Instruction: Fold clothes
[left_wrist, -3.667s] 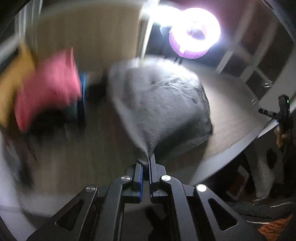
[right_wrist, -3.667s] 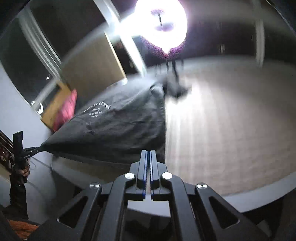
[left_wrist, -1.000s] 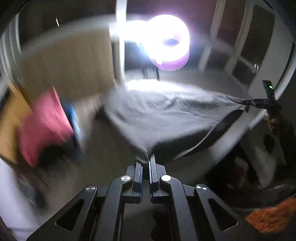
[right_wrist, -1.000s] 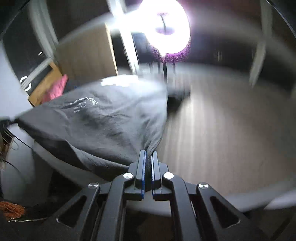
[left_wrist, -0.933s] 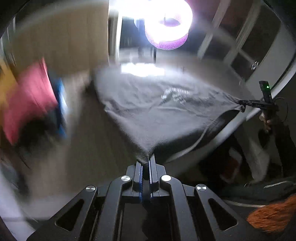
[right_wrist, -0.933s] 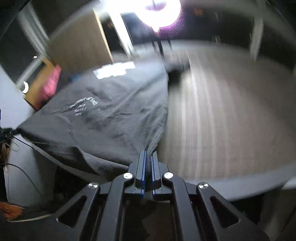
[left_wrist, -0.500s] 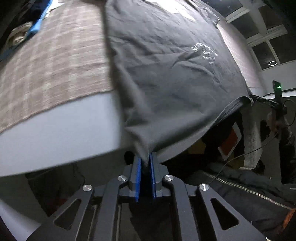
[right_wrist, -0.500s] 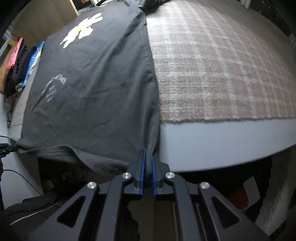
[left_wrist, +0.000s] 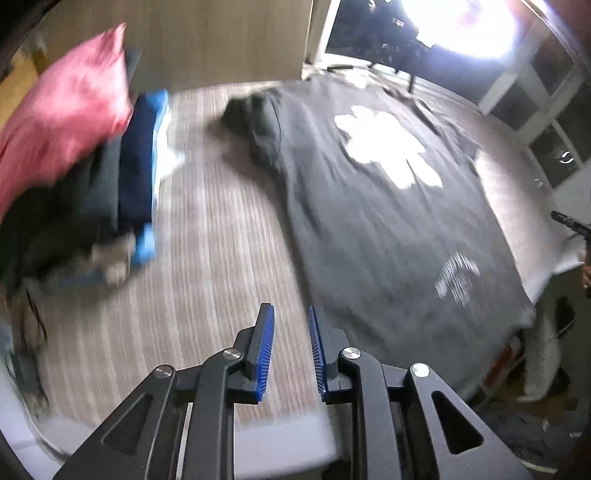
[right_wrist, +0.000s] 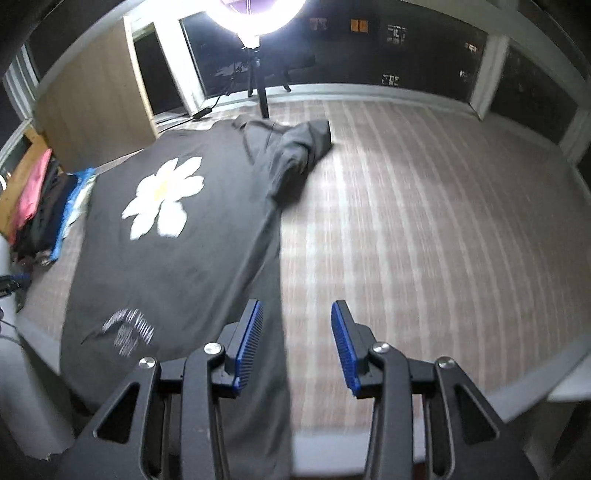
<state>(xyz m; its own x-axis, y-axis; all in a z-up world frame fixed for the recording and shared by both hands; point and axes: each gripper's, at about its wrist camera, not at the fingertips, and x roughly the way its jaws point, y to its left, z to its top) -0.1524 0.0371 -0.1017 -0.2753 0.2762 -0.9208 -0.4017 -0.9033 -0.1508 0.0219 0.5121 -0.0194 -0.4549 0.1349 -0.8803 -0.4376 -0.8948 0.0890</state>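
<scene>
A dark grey T-shirt (left_wrist: 388, 221) (right_wrist: 177, 240) with a white flower print lies spread flat on the checked bed cover, its hem hanging over the near edge. My left gripper (left_wrist: 291, 314) hovers over the shirt's near left corner, its jaws opening, nothing between the blue pads. In the right wrist view my right gripper (right_wrist: 296, 308) stands over the shirt's near right edge, jaws opening wider; the cloth lies under the left finger (right_wrist: 251, 332) but is not pinched. One sleeve (right_wrist: 299, 155) lies bunched at the far right.
A stack of folded clothes (left_wrist: 74, 166) in pink, black and blue sits at the bed's left side. A bright ring lamp on a tripod (right_wrist: 258, 22) stands behind the bed. The checked cover (right_wrist: 424, 221) stretches to the right of the shirt. A wooden panel (right_wrist: 92, 99) stands far left.
Both grippers held the shirt's lower corners, laid it down onto the bed, then let go; both jaws have parted and the shirt now lies flat.
</scene>
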